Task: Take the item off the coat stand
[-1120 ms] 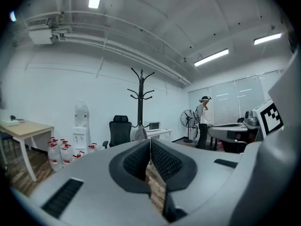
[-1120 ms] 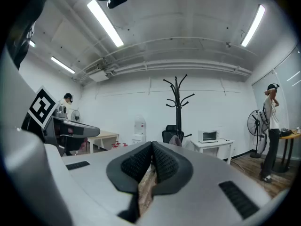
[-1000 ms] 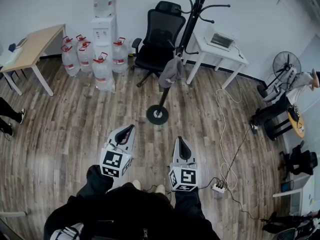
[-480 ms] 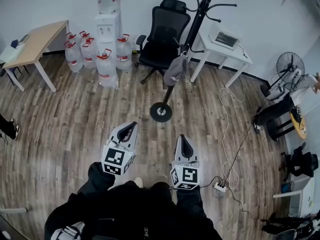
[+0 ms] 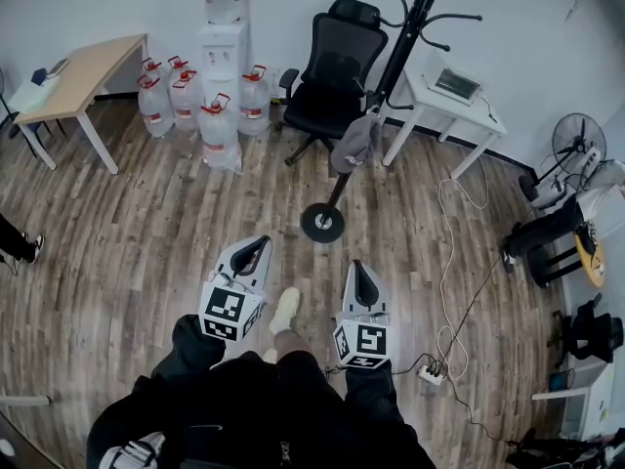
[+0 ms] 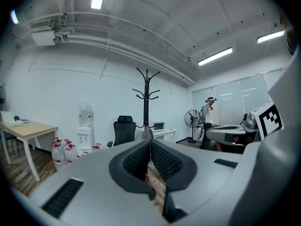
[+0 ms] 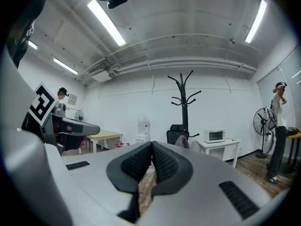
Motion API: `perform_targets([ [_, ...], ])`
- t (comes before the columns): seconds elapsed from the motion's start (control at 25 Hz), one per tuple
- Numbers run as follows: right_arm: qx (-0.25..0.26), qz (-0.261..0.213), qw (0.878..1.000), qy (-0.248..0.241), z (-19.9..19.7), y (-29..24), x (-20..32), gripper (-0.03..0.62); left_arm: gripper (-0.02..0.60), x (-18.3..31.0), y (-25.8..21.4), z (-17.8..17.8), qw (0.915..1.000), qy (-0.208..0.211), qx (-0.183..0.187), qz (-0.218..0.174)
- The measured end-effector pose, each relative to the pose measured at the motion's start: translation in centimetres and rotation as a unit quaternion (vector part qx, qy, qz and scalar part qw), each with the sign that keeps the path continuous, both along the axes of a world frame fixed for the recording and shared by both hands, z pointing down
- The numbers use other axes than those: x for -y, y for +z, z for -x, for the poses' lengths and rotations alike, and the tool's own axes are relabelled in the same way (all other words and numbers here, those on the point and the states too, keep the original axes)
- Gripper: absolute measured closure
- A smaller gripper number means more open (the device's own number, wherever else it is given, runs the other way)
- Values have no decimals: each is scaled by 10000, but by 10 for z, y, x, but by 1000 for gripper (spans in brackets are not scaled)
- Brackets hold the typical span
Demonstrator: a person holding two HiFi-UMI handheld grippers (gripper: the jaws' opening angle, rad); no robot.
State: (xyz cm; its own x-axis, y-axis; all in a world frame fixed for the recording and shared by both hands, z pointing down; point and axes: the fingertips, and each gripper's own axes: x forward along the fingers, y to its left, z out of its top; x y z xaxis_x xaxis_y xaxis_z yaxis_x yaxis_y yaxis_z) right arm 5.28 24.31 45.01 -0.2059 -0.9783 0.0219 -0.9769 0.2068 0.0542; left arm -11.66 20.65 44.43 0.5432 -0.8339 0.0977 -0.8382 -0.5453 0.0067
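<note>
The grey hat [image 5: 354, 145] hangs low on the coat stand [image 5: 402, 39], same as before. The left gripper [image 5: 257, 247] and right gripper [image 5: 360, 271] stay pressed together, holding nothing, well short of the stand. A shoe [image 5: 285, 310] has now stepped out toward the stand.

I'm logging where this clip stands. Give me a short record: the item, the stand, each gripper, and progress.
item: grey cap-like item, hanging low on the stand
coat stand: upright, between the office chair and the white table
left gripper: shut, empty, well short of the stand
right gripper: shut, empty, well short of the stand
progress: item not yet touched
</note>
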Motion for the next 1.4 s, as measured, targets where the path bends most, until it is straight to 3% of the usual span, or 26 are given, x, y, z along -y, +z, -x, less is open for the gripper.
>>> perform_targets([
  [0.28, 122, 7, 9999, 96, -15, 9, 62, 579, 557, 64, 7, -7, 10000, 12, 65, 15],
  [0.88, 568, 260, 9975, 338, -40, 28, 255, 579, 557, 262, 7, -34, 9990, 215, 339, 192],
  [1.4, 380, 101, 9969, 683, -78, 18, 345, 579, 557, 361, 5, -74, 9983, 544, 203, 74],
])
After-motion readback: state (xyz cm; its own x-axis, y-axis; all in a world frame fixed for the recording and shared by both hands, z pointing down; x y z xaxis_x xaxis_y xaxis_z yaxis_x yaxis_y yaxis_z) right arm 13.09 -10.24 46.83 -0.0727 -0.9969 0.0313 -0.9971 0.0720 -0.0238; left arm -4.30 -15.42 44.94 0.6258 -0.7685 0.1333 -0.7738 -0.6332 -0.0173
